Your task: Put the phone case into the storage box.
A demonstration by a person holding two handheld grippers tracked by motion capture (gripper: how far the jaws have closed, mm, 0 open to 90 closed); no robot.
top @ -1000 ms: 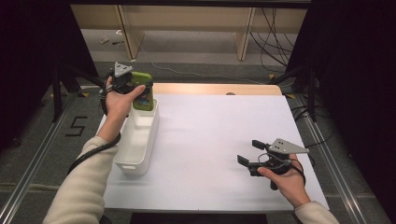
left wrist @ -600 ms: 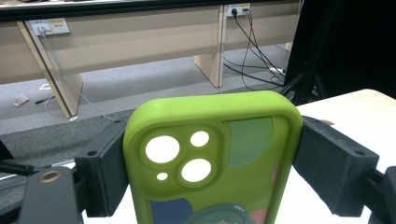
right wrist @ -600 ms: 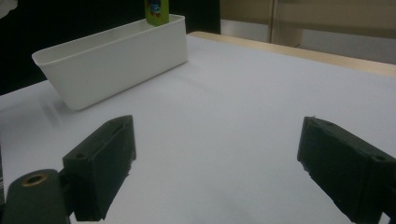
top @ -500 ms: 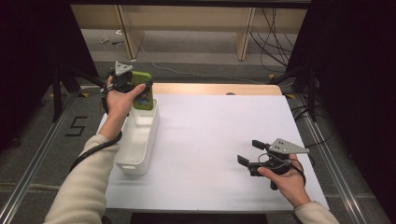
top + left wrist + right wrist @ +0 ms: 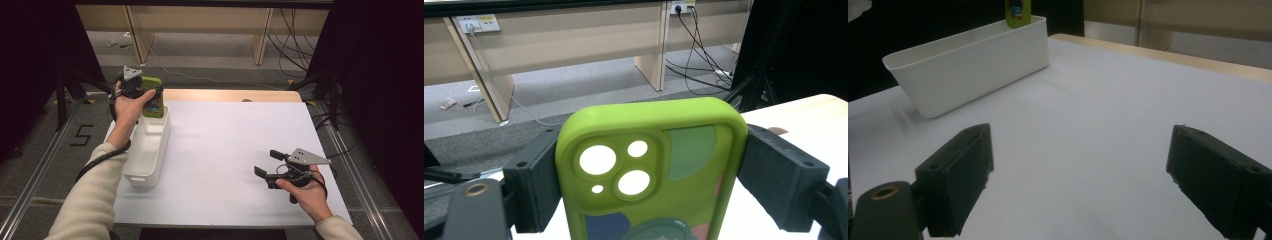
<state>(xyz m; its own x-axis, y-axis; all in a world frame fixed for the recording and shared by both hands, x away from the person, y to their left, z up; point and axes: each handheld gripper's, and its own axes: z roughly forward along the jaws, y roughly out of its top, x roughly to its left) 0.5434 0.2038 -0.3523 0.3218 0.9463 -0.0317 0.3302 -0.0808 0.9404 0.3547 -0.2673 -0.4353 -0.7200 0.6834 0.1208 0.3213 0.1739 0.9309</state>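
Nothing we can see has moved since the earlier frames: both hands, both grippers, the bin and the phone case sit where they did a second ago.

Going from the largest thing down, we have the white table (image 5: 235, 150), whose sheet runs to a wooden strip along the far edge. Its middle and far right are bare, so that is where we find broad open room between the two hands. The front edge lies just below the right hand, and the right edge is close beside it.

Next is the white rectangular bin (image 5: 150, 150), set lengthwise near the table's left edge, with its long wall facing the bare middle. In the right gripper view the bin (image 5: 973, 62) stands well apart from the jaws, across clear white surface.

Our left gripper (image 5: 145, 95) is held above the bin's far end. Its jaws clamp the two long sides of the green phone case (image 5: 649, 175), which stands upright with its camera cutouts toward the lens; the case's lower end (image 5: 152, 102) hangs over the bin's far end, and we cannot tell whether it touches the rim.

Our right gripper (image 5: 267, 164) rests low over the table near the front right corner, its jaws spread wide with nothing between them, pointing toward the bin.
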